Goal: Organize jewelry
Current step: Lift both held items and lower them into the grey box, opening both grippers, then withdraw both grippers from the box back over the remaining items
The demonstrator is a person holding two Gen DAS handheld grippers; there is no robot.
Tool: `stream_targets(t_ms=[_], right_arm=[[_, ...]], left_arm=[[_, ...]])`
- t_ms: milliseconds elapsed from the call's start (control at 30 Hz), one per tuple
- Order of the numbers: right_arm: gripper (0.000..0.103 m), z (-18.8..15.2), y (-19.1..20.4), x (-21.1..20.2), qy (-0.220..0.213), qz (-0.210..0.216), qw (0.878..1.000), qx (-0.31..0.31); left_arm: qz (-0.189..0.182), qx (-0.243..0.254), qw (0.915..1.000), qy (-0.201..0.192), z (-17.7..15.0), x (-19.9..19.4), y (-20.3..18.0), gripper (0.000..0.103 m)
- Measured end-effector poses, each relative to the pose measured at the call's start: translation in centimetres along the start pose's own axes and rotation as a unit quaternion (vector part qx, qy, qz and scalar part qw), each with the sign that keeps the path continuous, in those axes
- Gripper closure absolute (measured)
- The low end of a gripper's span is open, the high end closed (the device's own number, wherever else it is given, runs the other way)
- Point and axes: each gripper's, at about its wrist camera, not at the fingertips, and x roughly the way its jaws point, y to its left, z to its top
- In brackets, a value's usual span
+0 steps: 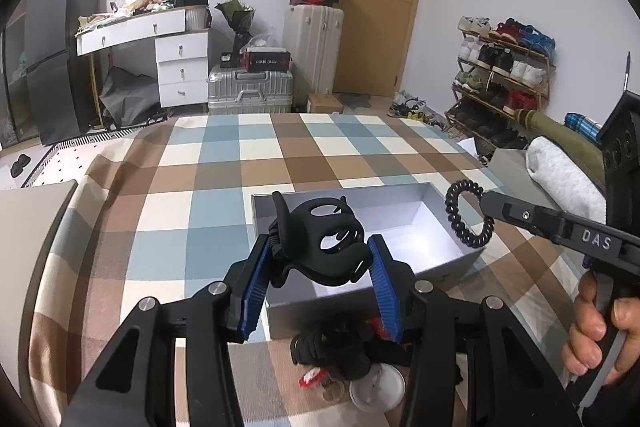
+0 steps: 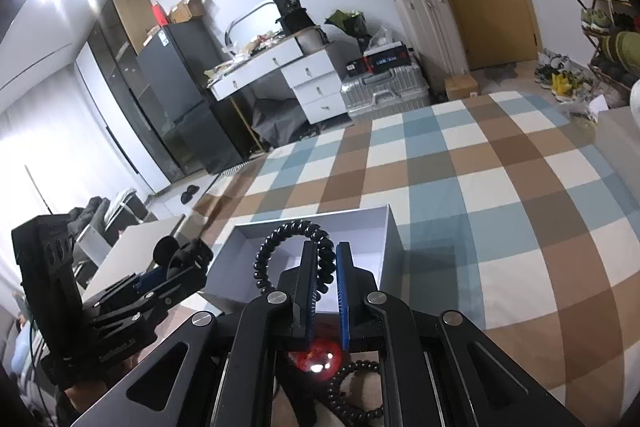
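You are holding two items above the box (image 1: 400, 227), and the coming move turns on how each one lies relative to the open cavity.

Left gripper (image 1: 320, 263): the blue pads are clamping a black hair claw (image 1: 320, 239) from both sides. In the left wrist view the clip is sitting at lower centre of the frame, directly in front of the box's near left corner. The box's long axis is running from lower left to upper right of that frame, so the cavity lies ahead of the clip and slightly to the right.

Right gripper (image 2: 322, 267): the jaws are closed on a black coil tie (image 2: 294, 255), pinching one side of the loop. The rest of the loop is standing up and to the left of the pads. In the right wrist view the tie is sitting at lower centre, with the box (image 2: 384, 223) interior showing just behind and beneath it. In the left wrist view the same tie (image 1: 468, 215) is hanging at the box's far right corner, at right of centre.

Judgement: the tie appears nearer to the cavity than the clip is, so the right hand looks better placed to release first. Depth over the rim cannot be confirmed from either view.

More small items are lying on the checked cloth (image 1: 200, 167) at the bottom edge of both frames, beneath the grippers.
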Motion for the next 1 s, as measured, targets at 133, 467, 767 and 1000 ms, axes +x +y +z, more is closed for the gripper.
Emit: stream_targets(t_ms=[133, 467, 767, 1000], right_arm=[[0.094, -0.2, 0.0, 0.6, 0.009, -0.002, 1.0, -0.004], [0.094, -0.1, -0.5, 2.1, 0.021, -0.007, 1.0, 0.009], [0.082, -0.3, 0.0, 1.7, 0.032, -0.013, 0.999, -0.001], [0.06, -0.3, 0.3, 0.1, 0.024, -0.024, 0.999, -0.021]], left_arm=[[0.0, 0.004, 1.0, 0.008, 0.2, 0.9, -0.4, 0.061], [0.001, 0.018, 0.9995, 0.024, 0.0, 2.0, -1.5, 0.061], [-0.001, 0.029, 0.9991, 0.032, -0.2, 1.6, -2.2, 0.04], [0.002, 0.02, 0.9992, 0.033, -0.3, 0.3, -2.5, 0.018]])
